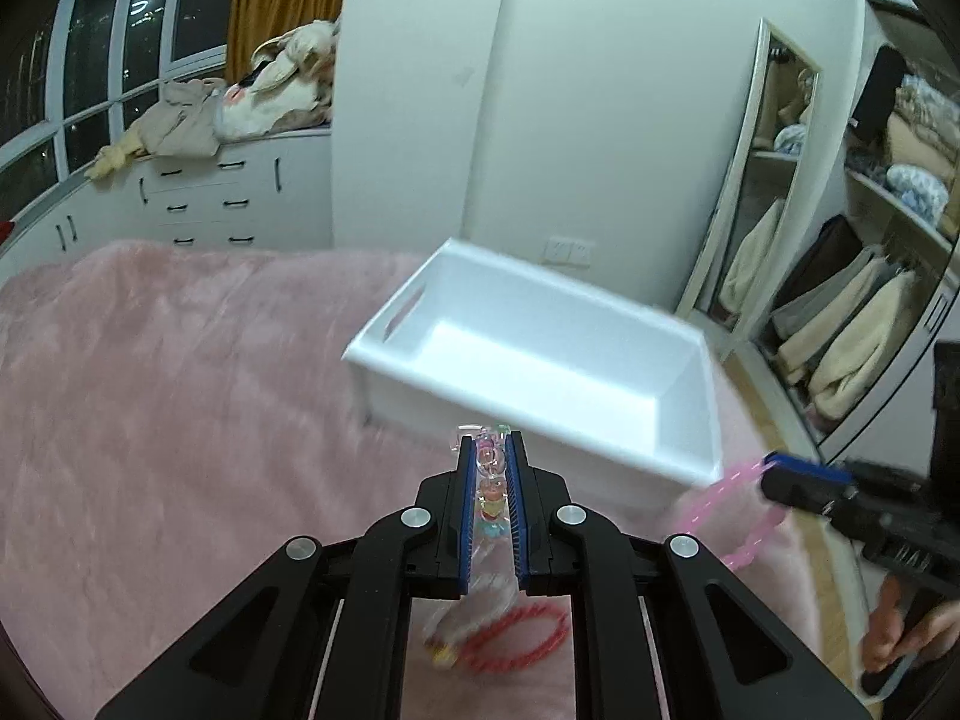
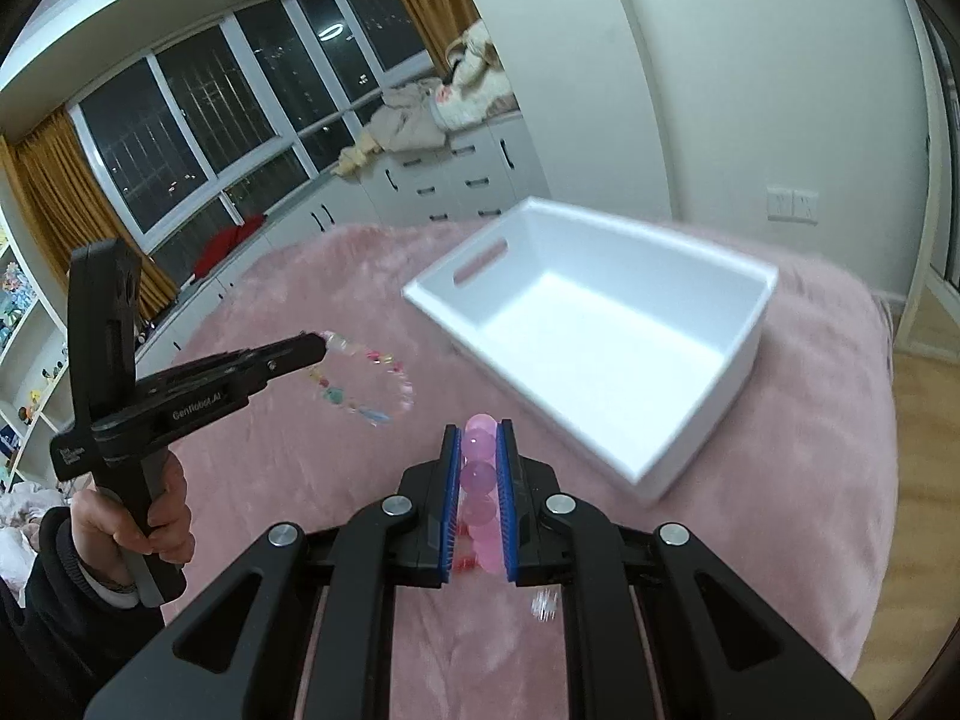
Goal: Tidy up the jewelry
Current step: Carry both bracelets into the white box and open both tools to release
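My left gripper (image 1: 489, 441) is shut on a clear bracelet with pastel charms (image 1: 487, 492), held above the pink blanket just short of the white box (image 1: 600, 354). It also shows in the right wrist view (image 2: 321, 339) with the charm bracelet (image 2: 366, 384) hanging from it. My right gripper (image 2: 480, 429) is shut on a pink bead bracelet (image 2: 477, 480), near the box's (image 2: 744, 324) front corner. In the left view the right gripper (image 1: 771, 471) holds the pink bead bracelet (image 1: 720, 516) beside the box. The box looks empty. A red bracelet (image 1: 516, 639) lies on the blanket below my left gripper.
The pink fluffy blanket (image 1: 180, 420) covers the bed. White drawers (image 1: 204, 198) with piled clothes stand behind, under dark windows. An open wardrobe with a mirror (image 1: 864, 276) is at the right. A small clear piece (image 2: 545, 605) lies on the blanket under my right gripper.
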A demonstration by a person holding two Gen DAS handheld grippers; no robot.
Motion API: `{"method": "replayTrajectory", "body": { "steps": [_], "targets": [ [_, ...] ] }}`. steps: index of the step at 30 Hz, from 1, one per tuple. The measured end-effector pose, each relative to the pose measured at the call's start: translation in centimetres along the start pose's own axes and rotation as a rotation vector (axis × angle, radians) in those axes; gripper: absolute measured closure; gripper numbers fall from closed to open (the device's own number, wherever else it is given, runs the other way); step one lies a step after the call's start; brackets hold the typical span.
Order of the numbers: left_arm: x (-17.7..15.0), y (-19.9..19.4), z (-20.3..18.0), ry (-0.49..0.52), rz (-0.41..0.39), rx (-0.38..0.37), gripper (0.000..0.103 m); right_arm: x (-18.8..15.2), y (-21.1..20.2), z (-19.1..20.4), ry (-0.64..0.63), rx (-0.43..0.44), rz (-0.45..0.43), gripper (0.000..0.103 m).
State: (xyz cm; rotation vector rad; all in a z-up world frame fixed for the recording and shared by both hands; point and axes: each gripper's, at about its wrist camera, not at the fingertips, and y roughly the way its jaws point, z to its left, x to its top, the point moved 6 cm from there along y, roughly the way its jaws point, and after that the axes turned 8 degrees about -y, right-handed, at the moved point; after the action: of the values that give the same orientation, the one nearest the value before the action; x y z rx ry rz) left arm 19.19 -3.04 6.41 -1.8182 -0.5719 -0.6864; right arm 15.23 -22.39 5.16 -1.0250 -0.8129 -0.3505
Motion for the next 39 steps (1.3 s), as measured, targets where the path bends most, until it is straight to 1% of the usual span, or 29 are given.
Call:
{"method": "replayTrajectory", "body": {
  "steps": [3,5,7,8,11,14,16,21,26,31,34,36,39],
  "targets": [
    [3.1,0.4,-1.8,-0.007,-0.018,-0.036,0.088,2.6,0.4,-0.7,-0.002,-0.018,-0.019,0.091],
    [5.3,1.3,-3.2,0.027,-0.037,-0.029,0.088,4.3,1.0,-1.4,-0.016,-0.052,-0.028,0.091],
    [6.4,2.4,-4.3,0.059,-0.038,-0.027,0.088,5.8,2.1,-2.4,-0.026,-0.096,-0.021,0.091],
    [7.0,3.4,-5.1,0.085,-0.030,-0.010,0.088,6.1,2.7,-2.8,-0.028,-0.107,-0.012,0.091],
    [7.8,6.7,-6.2,0.106,0.013,0.016,0.088,6.8,4.8,-4.0,-0.022,-0.141,0.018,0.091],
    [7.9,9.8,-6.4,0.093,0.077,0.067,0.088,6.3,6.1,-5.2,-0.029,-0.197,0.054,0.091],
    [7.9,11.2,-6.2,0.074,0.109,0.081,0.088,5.9,7.0,-6.0,-0.036,-0.221,0.079,0.091],
    [7.3,14.6,-5.8,0.083,0.167,0.124,0.088,5.0,9.1,-7.6,-0.017,-0.242,0.132,0.091],
    [6.8,17.1,-4.6,0.037,0.215,0.163,0.088,4.5,10.9,-8.4,0.004,-0.260,0.159,0.091],
    [6.0,18.5,-3.7,0.019,0.237,0.190,0.088,3.8,11.9,-8.7,0.025,-0.261,0.178,0.091],
    [5.5,19.1,-3.4,0.024,0.252,0.206,0.088,3.6,12.0,-8.4,0.009,-0.260,0.182,0.091],
    [5.1,19.3,-3.3,0.025,0.264,0.204,0.088,3.3,12.1,-8.1,-0.013,-0.272,0.187,0.091],
    [4.6,19.5,-3.3,0.042,0.269,0.212,0.088,3.2,12.2,-8.3,0.001,-0.263,0.189,0.091]
  ]
}}
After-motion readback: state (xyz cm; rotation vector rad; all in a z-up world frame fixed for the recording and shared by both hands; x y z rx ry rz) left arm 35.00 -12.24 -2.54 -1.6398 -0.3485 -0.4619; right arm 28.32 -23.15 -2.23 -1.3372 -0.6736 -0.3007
